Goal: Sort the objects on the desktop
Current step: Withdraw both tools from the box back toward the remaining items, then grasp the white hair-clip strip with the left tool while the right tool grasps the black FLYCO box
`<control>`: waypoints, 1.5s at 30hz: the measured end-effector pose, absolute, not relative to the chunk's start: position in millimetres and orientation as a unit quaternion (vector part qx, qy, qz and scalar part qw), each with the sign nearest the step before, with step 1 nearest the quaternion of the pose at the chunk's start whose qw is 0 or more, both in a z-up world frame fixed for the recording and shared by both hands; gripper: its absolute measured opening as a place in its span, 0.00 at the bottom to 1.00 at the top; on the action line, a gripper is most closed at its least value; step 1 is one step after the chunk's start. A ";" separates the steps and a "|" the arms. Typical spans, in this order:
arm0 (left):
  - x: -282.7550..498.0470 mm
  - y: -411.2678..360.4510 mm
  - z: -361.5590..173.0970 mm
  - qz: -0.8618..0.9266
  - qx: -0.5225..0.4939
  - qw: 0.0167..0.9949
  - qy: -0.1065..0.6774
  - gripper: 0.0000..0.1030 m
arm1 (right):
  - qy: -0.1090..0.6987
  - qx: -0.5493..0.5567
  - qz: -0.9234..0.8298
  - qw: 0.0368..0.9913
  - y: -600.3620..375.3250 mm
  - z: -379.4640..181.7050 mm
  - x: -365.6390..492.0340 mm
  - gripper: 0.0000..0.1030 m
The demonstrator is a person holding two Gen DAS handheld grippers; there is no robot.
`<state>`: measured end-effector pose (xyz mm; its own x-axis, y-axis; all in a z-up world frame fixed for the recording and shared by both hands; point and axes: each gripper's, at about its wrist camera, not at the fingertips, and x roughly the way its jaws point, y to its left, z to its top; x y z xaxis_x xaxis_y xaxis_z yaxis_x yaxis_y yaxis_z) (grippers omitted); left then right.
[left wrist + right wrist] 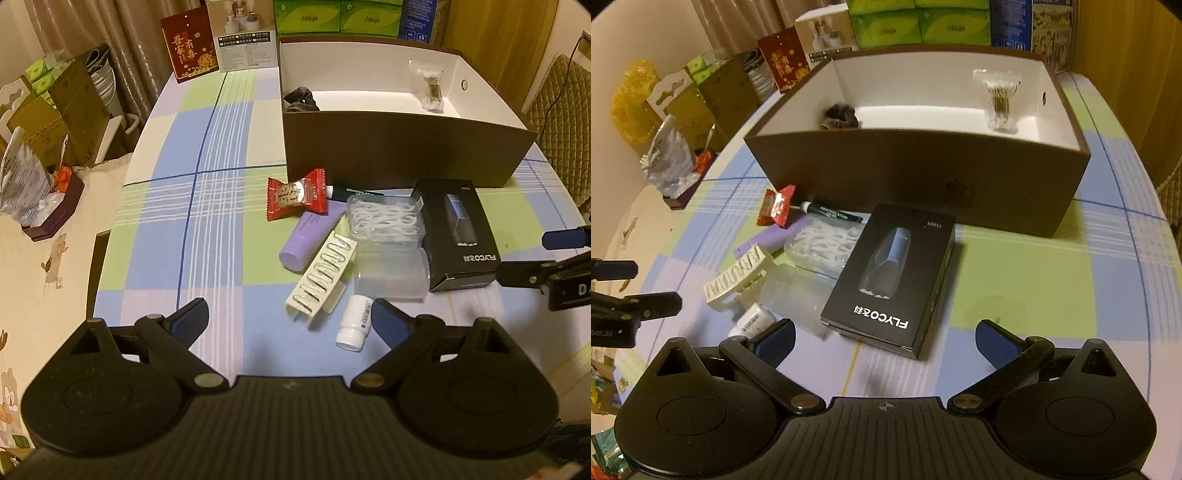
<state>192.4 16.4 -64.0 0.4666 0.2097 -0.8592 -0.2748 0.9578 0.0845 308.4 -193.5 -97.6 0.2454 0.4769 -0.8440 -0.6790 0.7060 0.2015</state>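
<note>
- The left gripper hovers above the checked tablecloth with its jaws spread wide and nothing between them; a small white bottle lies just beside its right finger.
- The right gripper is likewise wide apart and holds nothing, just short of the black FLYCO box.
- The brown storage box stands behind the clutter, holding a dark scrunchie and a bag of cotton swabs.
- A red candy packet, purple tube and cream hair clip lie near one another.

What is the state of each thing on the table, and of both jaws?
Left gripper: jaws open, empty.
Right gripper: jaws open, empty.
Brown box: open top, holds two items.
Cotton swab bag: upright inside box.
Dark scrunchie: inside box.
Black shaver box: closed, flat on table.
White bottle: capped, lying down.
Purple tube: lying down.
</note>
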 end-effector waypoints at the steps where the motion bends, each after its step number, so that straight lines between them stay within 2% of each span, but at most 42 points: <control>1: 192.3 17.5 -64.8 0.141 -0.032 0.857 0.495 0.90 | 0.492 -0.103 0.367 0.782 -192.1 -100.9 308.9 0.98; 22: 217.7 27.3 -91.9 0.112 0.014 0.866 0.486 0.88 | 0.481 -0.142 0.338 0.797 -149.9 -146.3 313.4 0.97; 23: 219.1 27.3 -93.2 0.109 0.015 0.866 0.488 0.88 | 0.480 -0.142 0.339 0.797 -151.8 -147.5 314.0 0.96; 25: 222.0 27.4 -96.3 0.104 0.017 0.865 0.491 0.88 | 0.485 -0.140 0.339 0.794 -155.7 -148.1 316.4 0.83; 32: 232.8 23.1 -107.2 0.073 0.034 0.863 0.498 0.84 | 0.495 -0.153 0.335 0.787 -176.7 -146.3 325.0 0.75; 40: 248.5 23.4 -122.1 0.033 0.049 0.858 0.510 0.63 | 0.512 -0.139 0.290 0.797 -230.9 -141.1 346.2 0.75; 45: 254.2 22.2 -131.3 0.012 0.048 0.851 0.523 0.41 | 0.516 -0.131 0.278 0.800 -255.5 -139.5 352.2 0.75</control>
